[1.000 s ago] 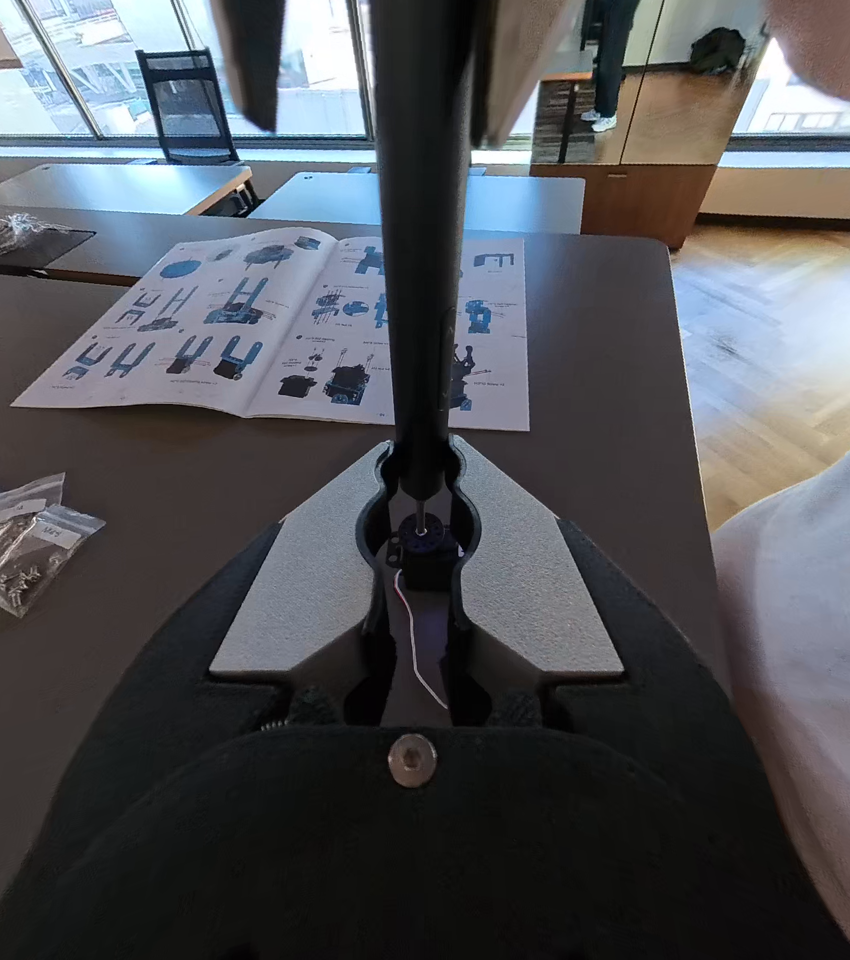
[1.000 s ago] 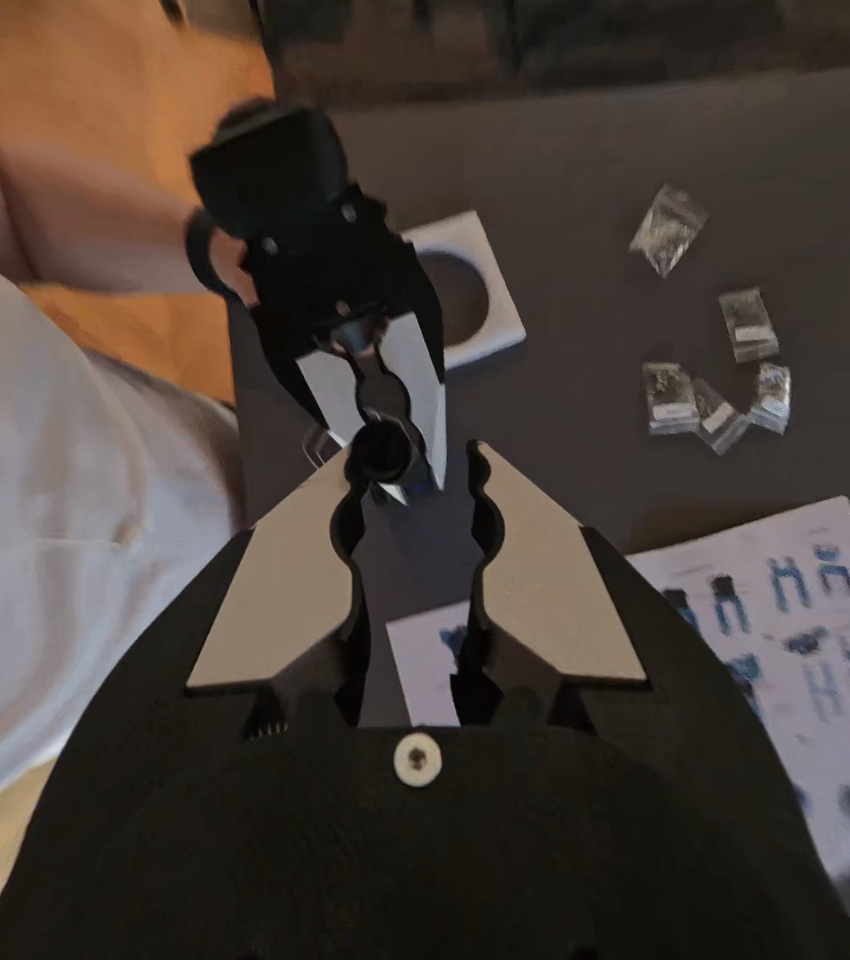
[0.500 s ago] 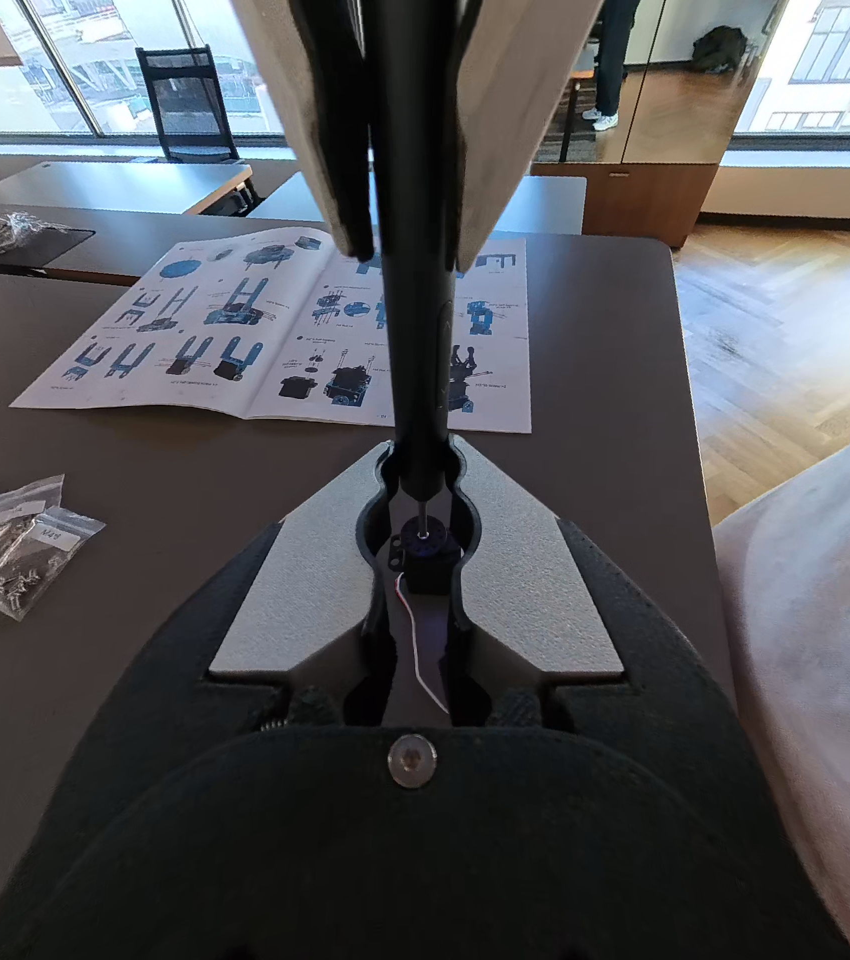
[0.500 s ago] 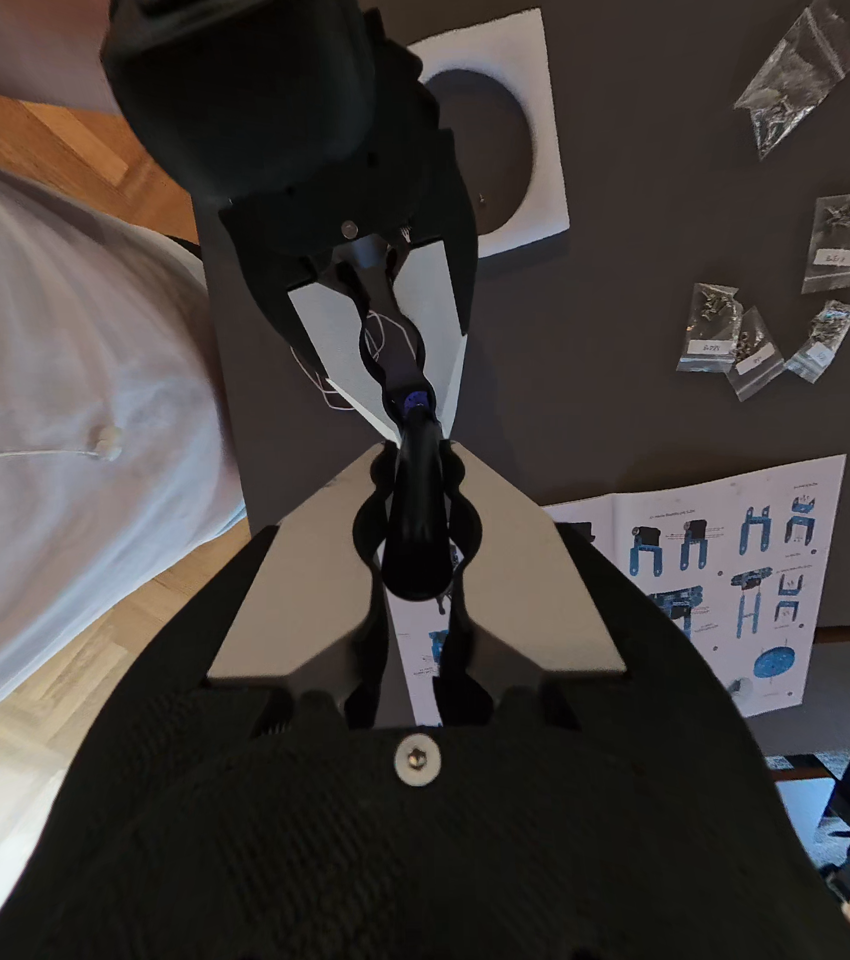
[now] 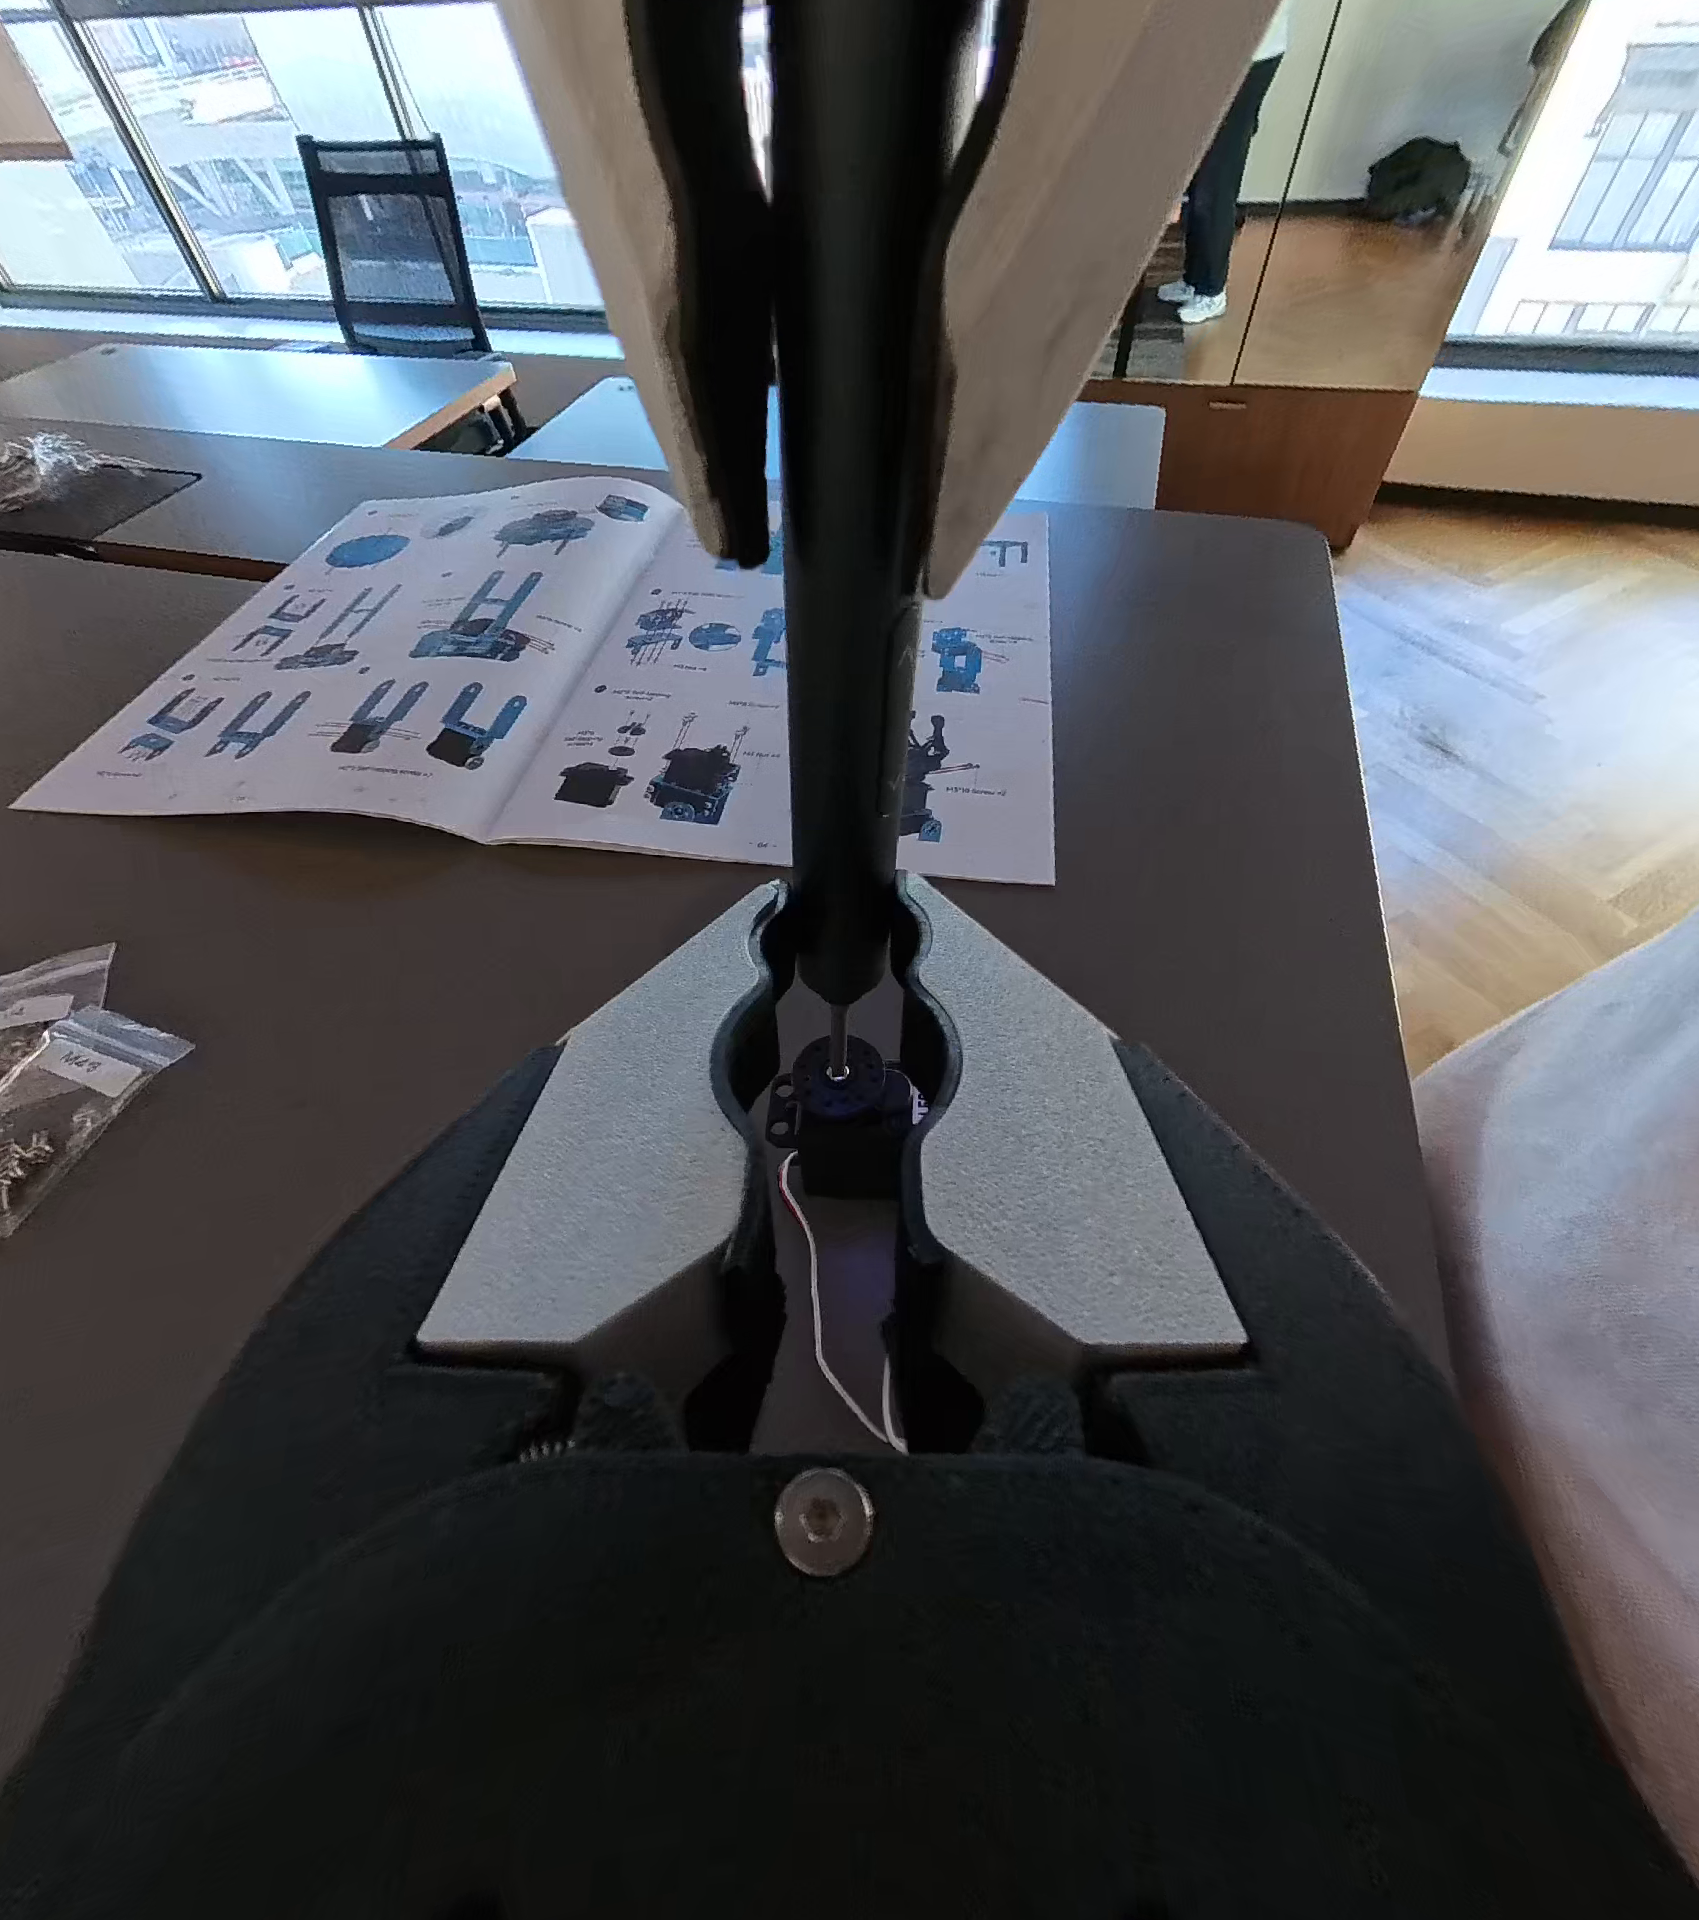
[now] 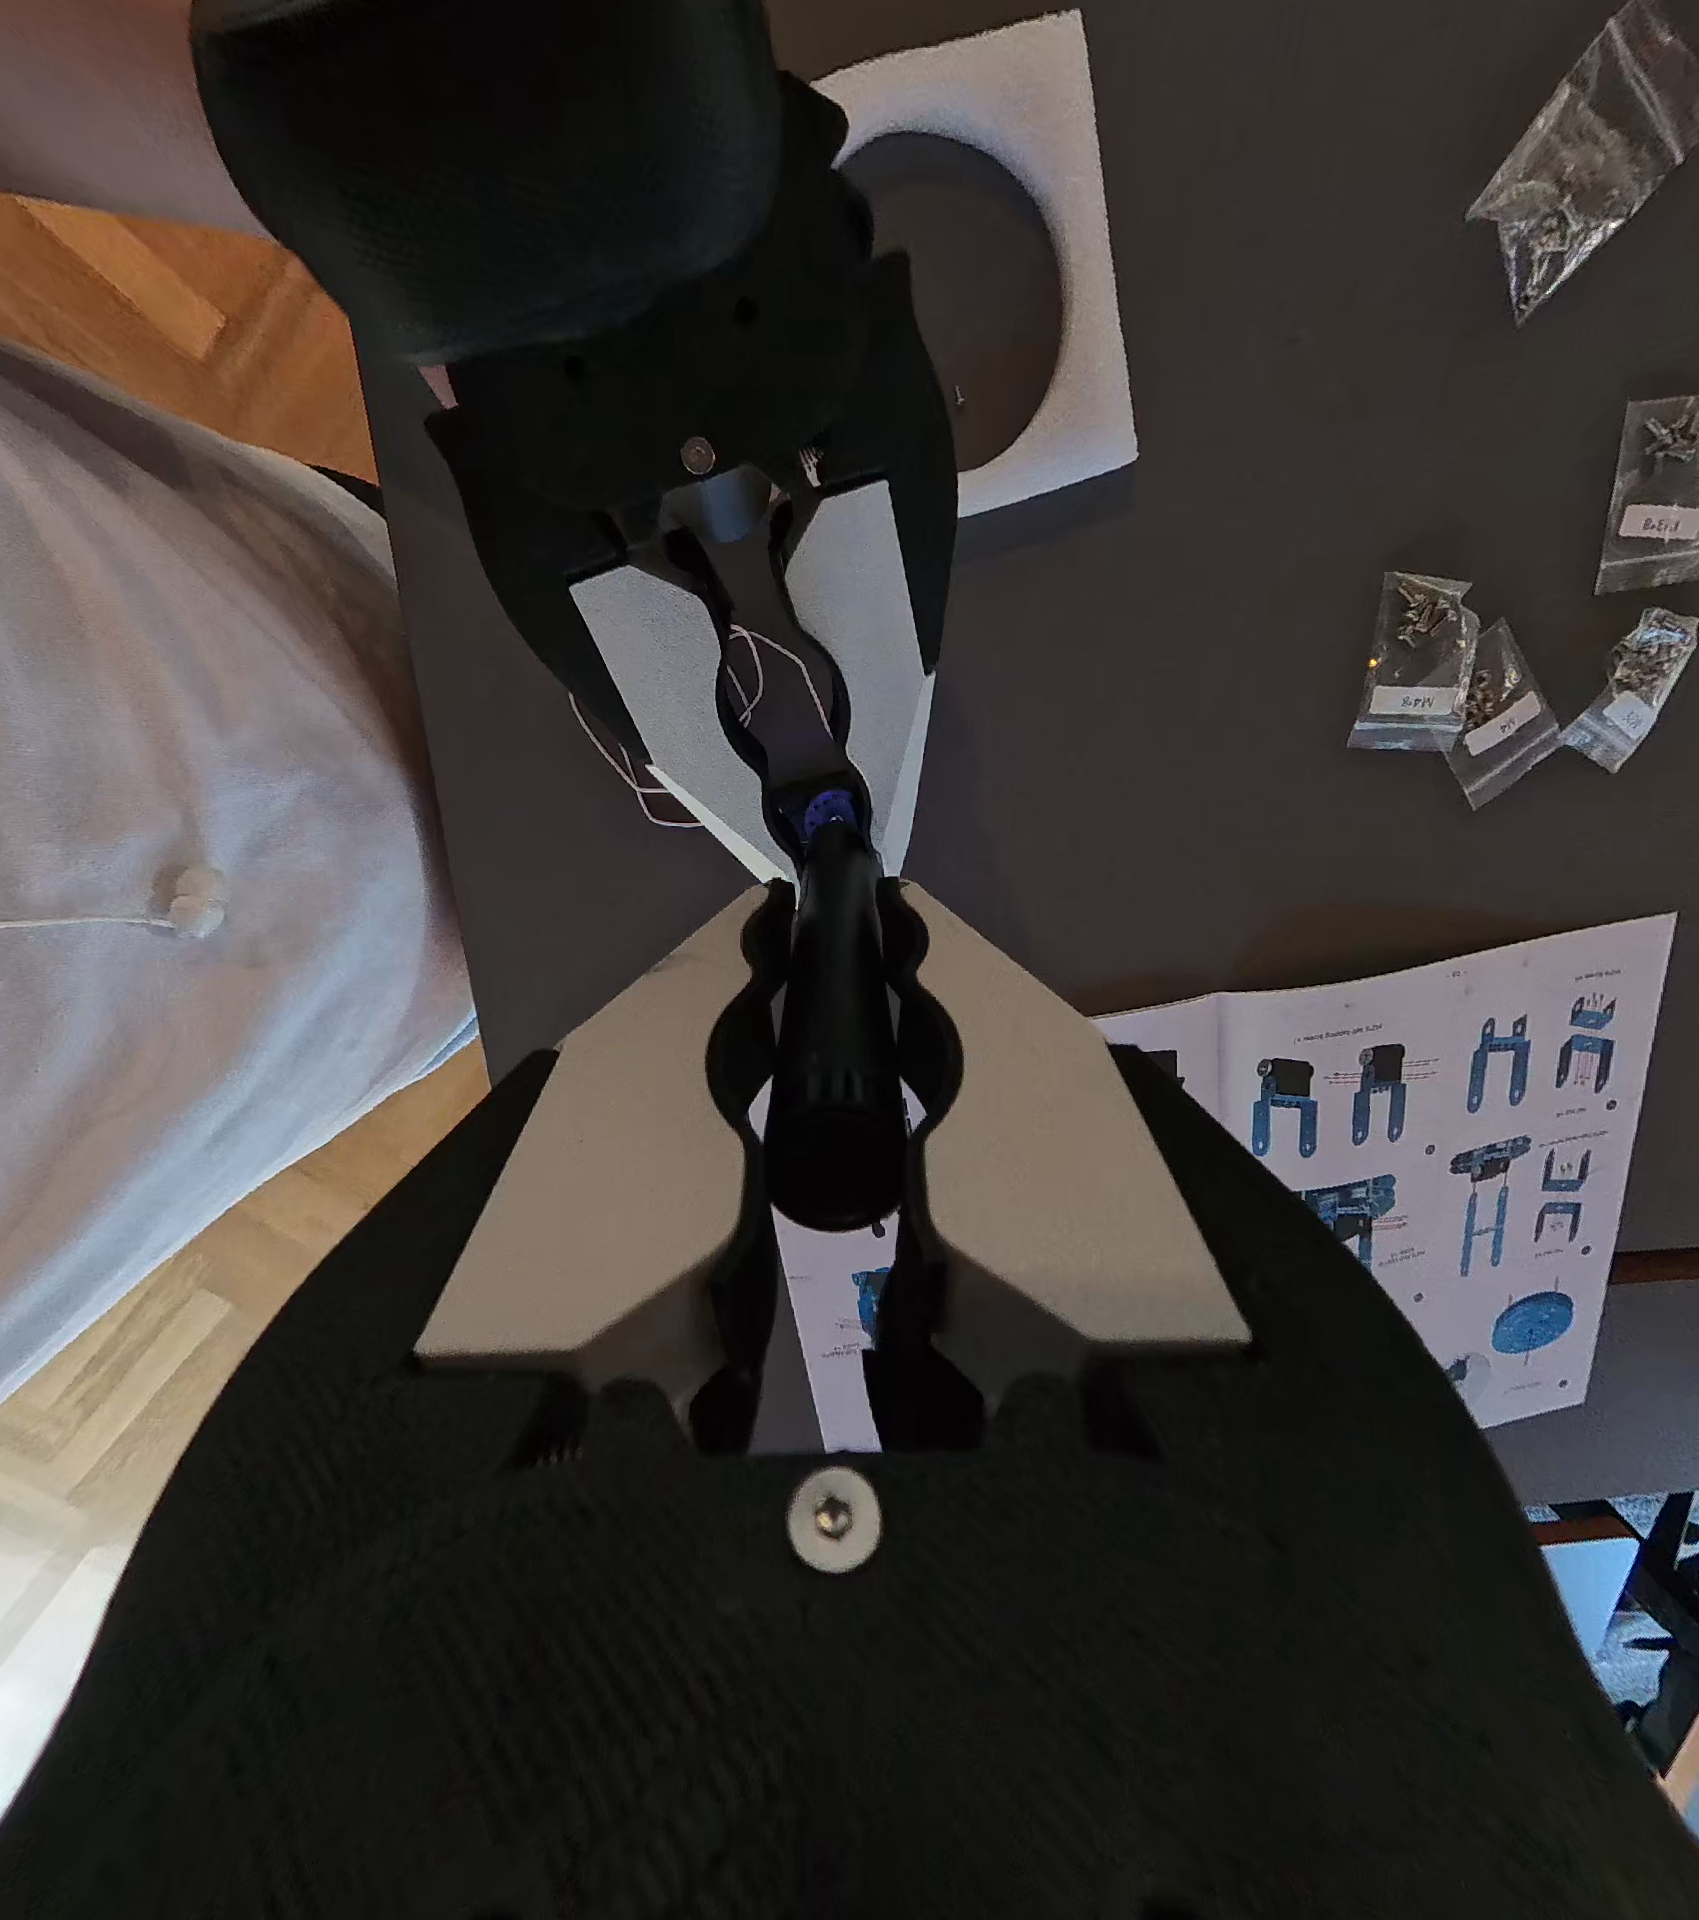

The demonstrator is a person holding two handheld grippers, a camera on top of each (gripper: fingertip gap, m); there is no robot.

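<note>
Here the small black servo motor (image 5: 840, 1132), topped by a blue round horn (image 5: 837, 1075), sits pinched in the left claw (image 5: 837, 1023) above the dark counter (image 5: 409, 935), held steady so a tool can reach it. The right claw (image 6: 832, 904) is clamped on a black electric screwdriver (image 6: 829, 1101), its bit planted in the horn's centre. An open instruction booklet (image 5: 471, 665) and bags of screws (image 5: 34, 1091) lie nearby.

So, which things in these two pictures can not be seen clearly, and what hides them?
- Servo body, left wrist view: the left tongs cover its sides.
- Screw under the screwdriver tip: too small.
- Screwdriver tip, right wrist view: hidden by its own handle.
- Contents of the bags: too small.
- Booklet: partly behind the right tongs.
</note>
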